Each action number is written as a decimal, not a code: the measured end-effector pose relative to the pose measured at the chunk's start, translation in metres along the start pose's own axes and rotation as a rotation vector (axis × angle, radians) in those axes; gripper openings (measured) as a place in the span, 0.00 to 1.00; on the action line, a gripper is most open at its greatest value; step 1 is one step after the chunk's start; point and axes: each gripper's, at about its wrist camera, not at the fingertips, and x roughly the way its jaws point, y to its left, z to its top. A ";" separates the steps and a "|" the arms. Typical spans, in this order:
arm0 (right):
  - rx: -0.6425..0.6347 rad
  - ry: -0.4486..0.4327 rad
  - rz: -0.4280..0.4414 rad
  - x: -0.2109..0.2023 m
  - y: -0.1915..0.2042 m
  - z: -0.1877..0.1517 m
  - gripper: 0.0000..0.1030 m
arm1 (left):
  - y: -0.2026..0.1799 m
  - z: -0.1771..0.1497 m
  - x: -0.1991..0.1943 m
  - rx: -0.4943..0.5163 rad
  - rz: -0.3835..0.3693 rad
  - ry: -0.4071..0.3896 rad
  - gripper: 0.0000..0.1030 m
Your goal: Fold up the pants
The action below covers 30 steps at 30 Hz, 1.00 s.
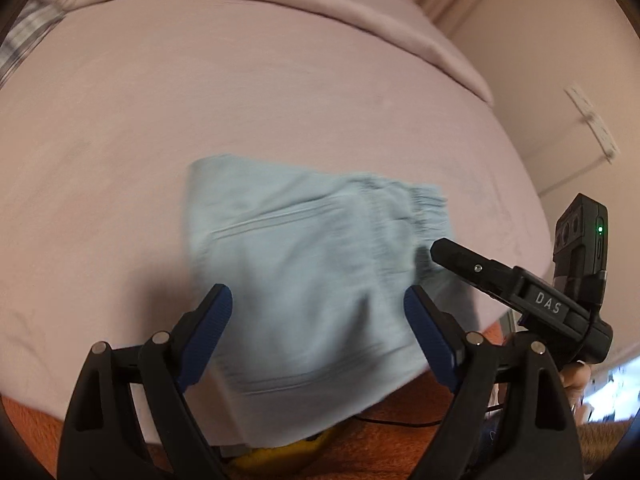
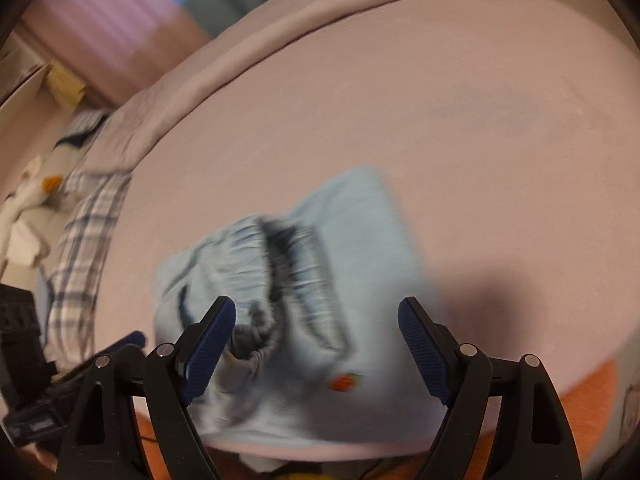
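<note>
1. No container shows in either view; the light blue pants lie folded into a compact bundle on the pink bedsheet, near the bed's lower edge at about 6 o'clock in both views.
2. The left gripper hovers over the bundle with its blue-padded fingers spread wide, nothing between them.
3. The right gripper is likewise spread apart above the pants, pinching nothing.
4. Only the left wrist view shows the right gripper from outside: a black body marked "DAS" entering from 3 o'clock, its tip just over the gathered waistband. From this side its finger gap cannot be judged.
5. Only the right wrist view shows a small red mark on the pants at about 6 o'clock, and the elastic waistband bunched toward the middle.
6. The right wrist view also shows a plaid cloth at 9 o'clock by the bed's edge and a white plush toy beyond it.
7. An orange blanket lies under the sheet's edge at 6 o'clock in the left view. Both views are motion-blurred.
</note>
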 end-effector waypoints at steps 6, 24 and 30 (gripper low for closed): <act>-0.050 0.095 0.052 0.034 0.013 -0.002 0.81 | 0.028 -0.003 -0.010 -0.051 0.049 -0.009 0.85; -0.060 -0.066 -0.040 -0.041 -0.015 -0.001 0.30 | 0.014 0.011 0.011 -0.019 0.036 -0.003 0.62; -0.053 -0.025 -0.118 -0.013 -0.027 -0.010 0.30 | 0.020 0.014 0.038 -0.051 0.003 0.063 0.47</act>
